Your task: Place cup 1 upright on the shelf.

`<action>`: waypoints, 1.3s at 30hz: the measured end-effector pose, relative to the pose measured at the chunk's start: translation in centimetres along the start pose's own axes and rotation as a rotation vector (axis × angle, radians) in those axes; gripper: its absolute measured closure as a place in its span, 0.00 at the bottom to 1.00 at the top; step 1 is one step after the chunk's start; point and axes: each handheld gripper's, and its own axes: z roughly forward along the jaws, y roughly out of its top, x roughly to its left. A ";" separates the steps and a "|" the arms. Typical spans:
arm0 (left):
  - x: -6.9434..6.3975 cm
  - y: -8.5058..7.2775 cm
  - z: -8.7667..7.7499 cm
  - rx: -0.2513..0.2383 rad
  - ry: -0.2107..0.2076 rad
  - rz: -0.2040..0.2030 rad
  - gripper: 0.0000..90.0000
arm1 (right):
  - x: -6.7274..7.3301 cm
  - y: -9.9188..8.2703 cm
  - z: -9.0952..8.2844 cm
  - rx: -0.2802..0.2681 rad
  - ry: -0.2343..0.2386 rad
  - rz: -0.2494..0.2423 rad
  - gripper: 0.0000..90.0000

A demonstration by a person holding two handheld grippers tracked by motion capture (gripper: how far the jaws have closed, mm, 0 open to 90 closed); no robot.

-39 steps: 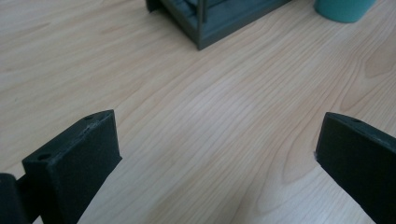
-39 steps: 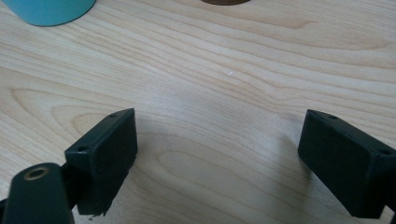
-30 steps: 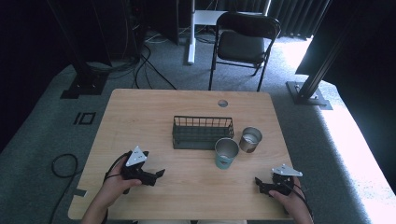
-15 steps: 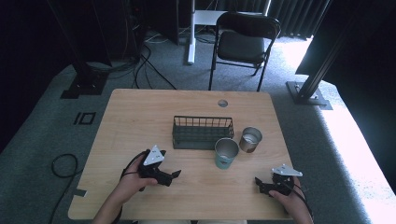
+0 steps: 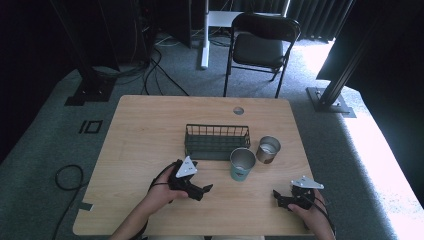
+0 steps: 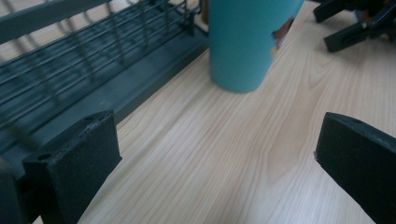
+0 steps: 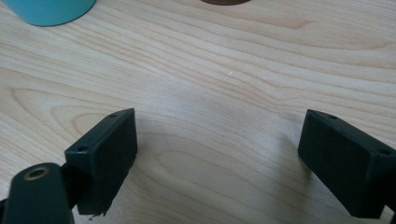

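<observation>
Moved right across the table [image 5: 135,150] since a second ago: left gripper [image 5: 205,190], now just short of the teal cup [image 5: 242,164], jaws spread wide and empty. Parked near the front edge, unmoved: right gripper [image 5: 278,197], likewise open on nothing. Standing upright just in front of the wire basket [image 5: 217,141], with a steel cup [image 5: 268,149] close beside it. Likely trouble: clipping the cup wall with one jaw on the way in and tipping it, or shoving it against basket or steel cup
</observation>
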 end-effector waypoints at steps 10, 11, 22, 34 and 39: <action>-1.4 1.3 2.9 -0.014 -0.027 0.013 0.00 | 0.0 0.0 0.0 0.000 0.000 0.000 0.13; -1.5 1.5 3.1 -0.013 -0.025 0.016 0.00 | 0.0 0.0 0.0 0.000 0.000 0.000 0.13; -2.8 3.7 6.2 -0.078 -0.032 0.017 0.00 | 0.0 0.0 0.0 0.000 0.000 0.000 0.13; -3.7 4.8 8.8 -0.114 -0.019 -0.013 0.00 | 0.0 0.0 0.0 0.000 0.000 0.000 0.13; -3.8 4.9 9.7 -0.141 0.002 -0.029 0.00 | 0.0 0.0 0.0 0.000 0.000 0.000 0.13</action>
